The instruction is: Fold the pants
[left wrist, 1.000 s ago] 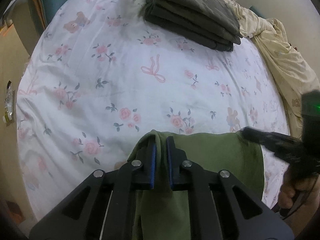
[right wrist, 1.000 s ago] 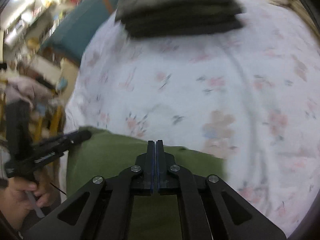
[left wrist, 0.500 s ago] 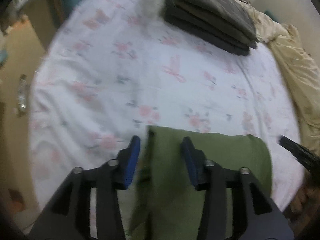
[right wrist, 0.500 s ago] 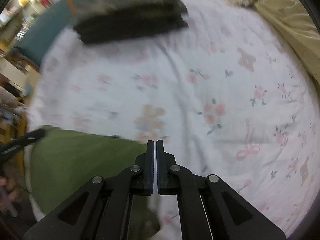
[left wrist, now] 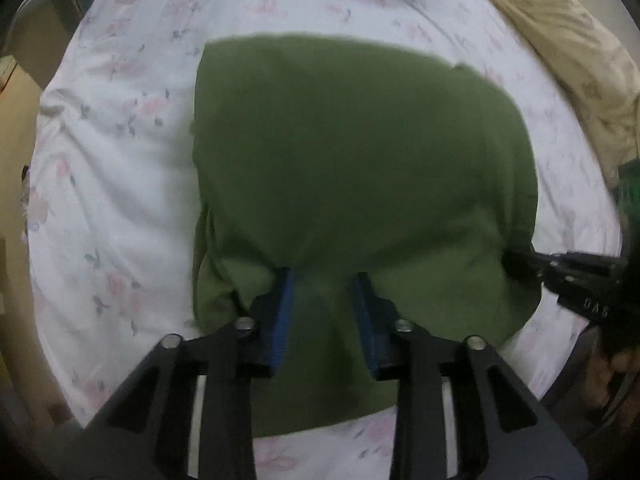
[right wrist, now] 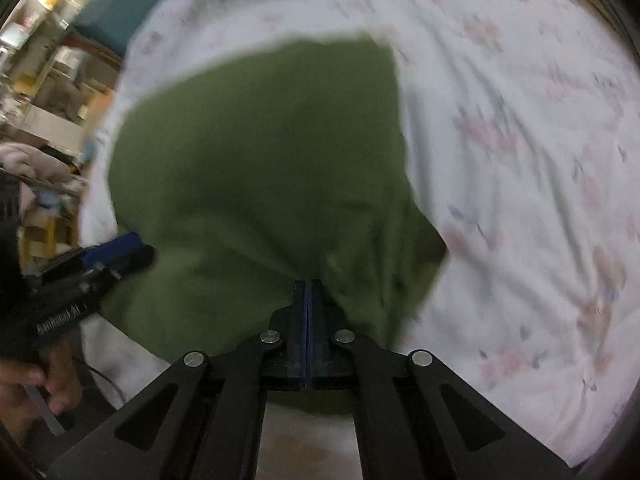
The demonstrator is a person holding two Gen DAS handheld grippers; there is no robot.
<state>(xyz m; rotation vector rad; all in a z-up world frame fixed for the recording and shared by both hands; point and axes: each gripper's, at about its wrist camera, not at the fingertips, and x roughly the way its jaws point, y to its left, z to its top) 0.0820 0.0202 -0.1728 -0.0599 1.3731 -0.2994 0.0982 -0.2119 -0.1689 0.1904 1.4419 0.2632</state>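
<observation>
Your right gripper [right wrist: 306, 292] is clenched on the near edge of the folded olive-green cotton pants [left wrist: 352, 168], which lie on the white floral bedsheet [left wrist: 120, 184]. Your left gripper [left wrist: 324, 292] straddles the cloth, jaws just closing, pads apart (not yet pinching). Pull unevenly and the fold skews. No containers here.
</observation>
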